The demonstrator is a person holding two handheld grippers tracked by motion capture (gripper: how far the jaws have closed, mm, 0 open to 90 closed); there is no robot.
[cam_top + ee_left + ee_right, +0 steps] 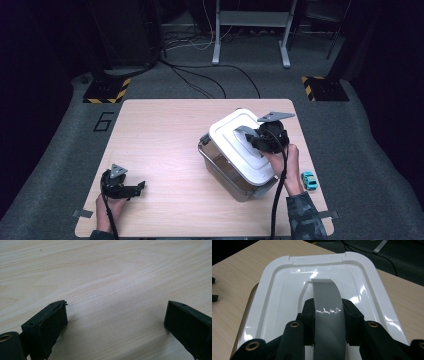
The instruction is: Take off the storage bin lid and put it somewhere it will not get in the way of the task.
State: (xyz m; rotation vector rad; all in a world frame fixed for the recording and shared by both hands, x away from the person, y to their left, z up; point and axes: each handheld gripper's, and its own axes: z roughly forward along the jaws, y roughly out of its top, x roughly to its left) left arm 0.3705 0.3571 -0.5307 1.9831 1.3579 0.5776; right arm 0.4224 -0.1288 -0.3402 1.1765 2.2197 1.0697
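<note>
The left gripper (pixel 116 322) is seen from its own camera, with its two black jaws rising from the bottom corners and standing wide apart. Nothing is held between them. The inner face of each jaw is covered by a dark flat pad. The jaws are held low over a table (pixel 105 275) of pale wood, whose grain runs in long curved bands across the picture. Soft shadows are cast on the wood just beside each jaw.
</note>
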